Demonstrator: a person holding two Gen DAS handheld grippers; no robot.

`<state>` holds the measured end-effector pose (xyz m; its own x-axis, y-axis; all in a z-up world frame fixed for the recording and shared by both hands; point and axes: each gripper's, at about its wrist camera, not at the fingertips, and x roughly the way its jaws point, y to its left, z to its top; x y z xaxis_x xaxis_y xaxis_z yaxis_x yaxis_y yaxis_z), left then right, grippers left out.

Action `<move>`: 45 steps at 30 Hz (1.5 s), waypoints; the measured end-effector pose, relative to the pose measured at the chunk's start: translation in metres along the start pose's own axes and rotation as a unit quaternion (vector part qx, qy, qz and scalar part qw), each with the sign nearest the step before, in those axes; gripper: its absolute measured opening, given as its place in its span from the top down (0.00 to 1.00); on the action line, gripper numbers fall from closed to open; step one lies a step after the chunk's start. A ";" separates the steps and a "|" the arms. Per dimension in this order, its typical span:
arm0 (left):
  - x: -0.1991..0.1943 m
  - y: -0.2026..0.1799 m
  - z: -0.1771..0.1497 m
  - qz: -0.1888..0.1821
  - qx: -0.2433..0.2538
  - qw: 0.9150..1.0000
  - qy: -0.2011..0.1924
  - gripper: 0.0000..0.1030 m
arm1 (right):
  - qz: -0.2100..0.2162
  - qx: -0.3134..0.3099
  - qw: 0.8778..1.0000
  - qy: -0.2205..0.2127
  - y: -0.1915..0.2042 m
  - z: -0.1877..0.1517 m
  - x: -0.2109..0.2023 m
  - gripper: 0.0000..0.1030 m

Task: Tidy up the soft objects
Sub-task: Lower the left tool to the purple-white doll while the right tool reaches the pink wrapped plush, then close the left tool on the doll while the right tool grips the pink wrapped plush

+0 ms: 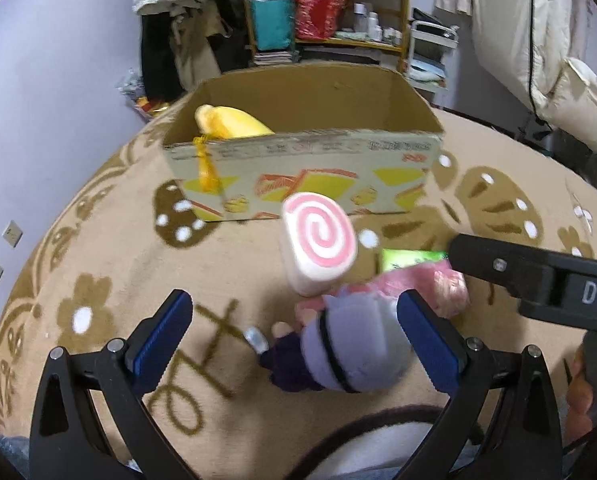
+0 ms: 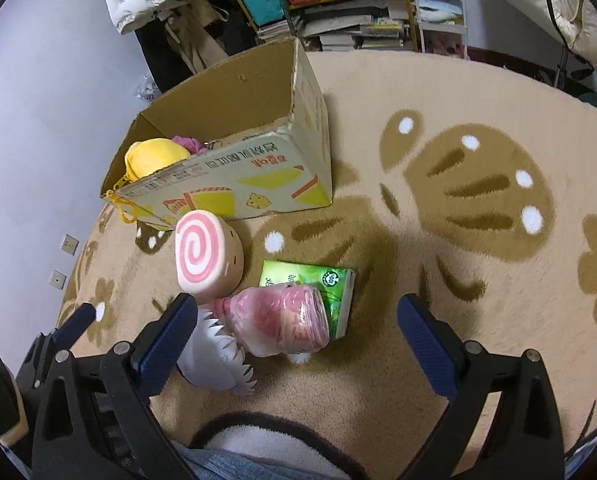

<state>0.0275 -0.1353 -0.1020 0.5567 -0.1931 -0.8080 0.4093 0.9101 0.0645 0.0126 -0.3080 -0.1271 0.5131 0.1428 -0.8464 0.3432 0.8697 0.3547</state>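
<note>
An open cardboard box [image 1: 298, 184] [image 2: 234, 168] stands on the rug with a yellow plush [image 1: 230, 122] [image 2: 154, 158] inside. A pink swirl roll plush [image 1: 318, 240] [image 2: 208, 258] stands in front of it. Beside that lie a pink wrapped soft item [image 2: 282, 320] [image 1: 446, 288], a green tissue pack [image 2: 330, 284] [image 1: 406, 258] and a lavender-haired doll [image 1: 354, 352] [image 2: 214, 356]. My left gripper [image 1: 294, 340] is open, the doll between its fingers near the right one. My right gripper [image 2: 298, 340] is open above the pink item.
A beige rug with brown patterns [image 2: 478, 184] covers the floor. A shelf with bags and books [image 1: 326, 12] and hanging clothes [image 1: 174, 20] stand behind the box. A white wall [image 1: 38, 120] is at left. Bedding [image 1: 558, 60] is at right.
</note>
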 end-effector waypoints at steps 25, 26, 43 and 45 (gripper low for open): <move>0.066 -0.017 -0.015 0.040 0.039 0.994 0.092 0.01 | 0.029 0.044 0.994 0.100 -0.014 -0.012 0.046 0.13; 0.066 -0.014 -0.015 0.036 0.029 0.994 0.097 0.01 | 0.031 0.049 0.993 0.104 -0.016 -0.013 0.047 0.13; 0.077 0.009 -0.025 0.028 -0.018 0.988 0.149 0.03 | 0.042 0.056 0.986 0.153 -0.013 -0.024 0.075 0.33; 0.077 0.010 -0.027 0.014 -0.029 0.987 0.157 0.09 | 0.052 0.055 0.985 0.152 -0.010 -0.025 0.077 0.47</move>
<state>0.0552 -0.1311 -0.1791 0.3118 -0.0517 -0.9487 0.3493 0.9348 0.0639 0.0288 -0.2944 -0.2054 0.2962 0.3791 -0.8767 0.3934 0.7880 0.4736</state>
